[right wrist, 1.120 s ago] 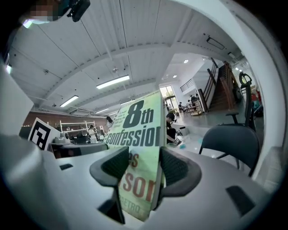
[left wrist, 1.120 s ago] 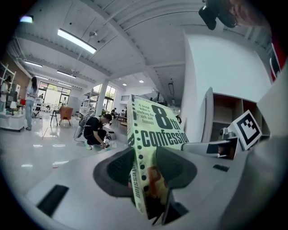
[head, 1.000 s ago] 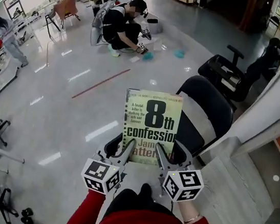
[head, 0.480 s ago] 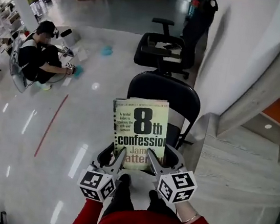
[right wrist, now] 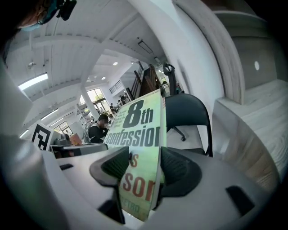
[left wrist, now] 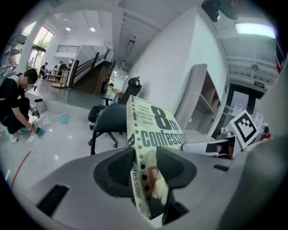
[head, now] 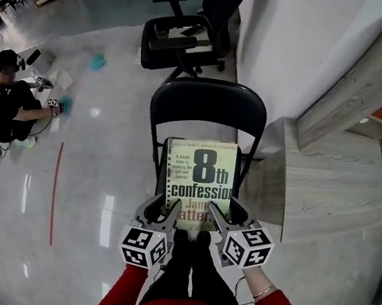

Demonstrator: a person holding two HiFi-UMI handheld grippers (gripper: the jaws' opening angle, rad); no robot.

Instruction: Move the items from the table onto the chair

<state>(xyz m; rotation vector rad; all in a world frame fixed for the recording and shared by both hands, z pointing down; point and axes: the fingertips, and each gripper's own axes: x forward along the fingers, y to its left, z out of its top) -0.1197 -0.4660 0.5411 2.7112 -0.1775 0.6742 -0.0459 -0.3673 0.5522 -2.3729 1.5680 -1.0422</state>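
Left claw (head: 168, 208) and right claw (head: 215, 214) each grip the book (head: 198, 174) by the chair (head: 208, 105).

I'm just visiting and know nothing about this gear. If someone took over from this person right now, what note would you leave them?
Left gripper: shut on the book, near its lower left corner.
Right gripper: shut on the same book, near its lower right corner.
Book: held in the air by both grippers, in front of the black chair, not set down.
Done: book is off the table and at the chair.
Left: lower it onto the seat, then open both grippers. Whether other items remain to be moved isn't visible.
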